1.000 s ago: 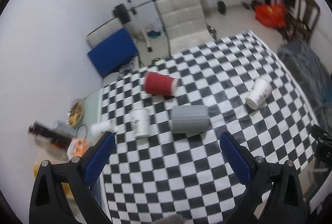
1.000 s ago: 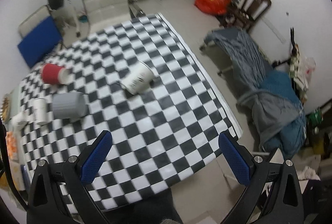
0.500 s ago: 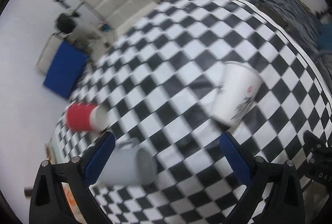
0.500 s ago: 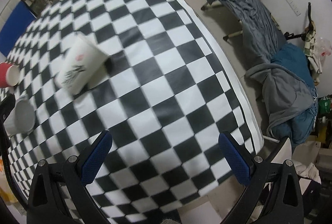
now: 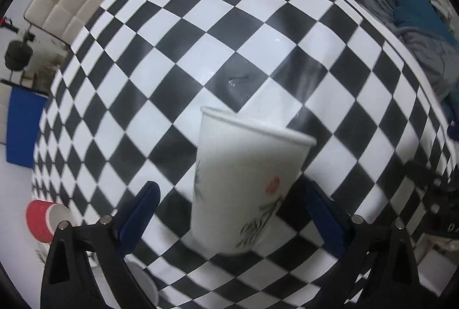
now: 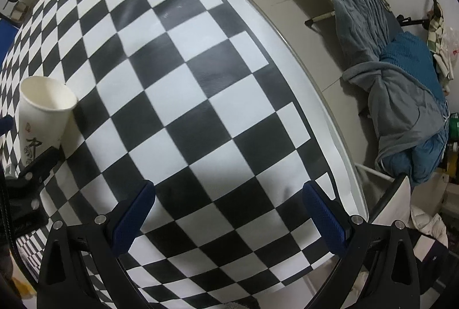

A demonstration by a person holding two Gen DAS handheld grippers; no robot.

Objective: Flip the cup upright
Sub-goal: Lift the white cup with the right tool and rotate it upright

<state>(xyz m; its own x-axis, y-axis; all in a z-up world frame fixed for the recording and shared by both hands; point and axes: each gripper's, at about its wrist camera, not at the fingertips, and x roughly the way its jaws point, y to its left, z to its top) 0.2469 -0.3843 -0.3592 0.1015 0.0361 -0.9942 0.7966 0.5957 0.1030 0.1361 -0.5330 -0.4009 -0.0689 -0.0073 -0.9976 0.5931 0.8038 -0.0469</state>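
White cup lying on the checkered table, both grippers spread wide.

Far left in the left wrist view, a red cup [image 5: 43, 220] lies on its side near the table's edge, with the rim of a grey cup [image 5: 145, 283] just below it. The left gripper [image 5: 229, 211] has its blue pads [image 5: 140, 211] spread apart on either side of the white paper cup [image 5: 246, 183]; the right pad looks just beside the cup wall, but whether it touches I cannot tell. The cup lies tilted on the checkered tablecloth [image 5: 258, 45], mouth pointing away. Further right, the right gripper [image 6: 229, 214] hangs over bare tablecloth [image 6: 200, 79], fingers spread, holding nothing; the white paper cup [image 6: 40, 119] sits well off to its left. Grey and blue bedding [image 6: 401, 97] is heaped beyond the table.
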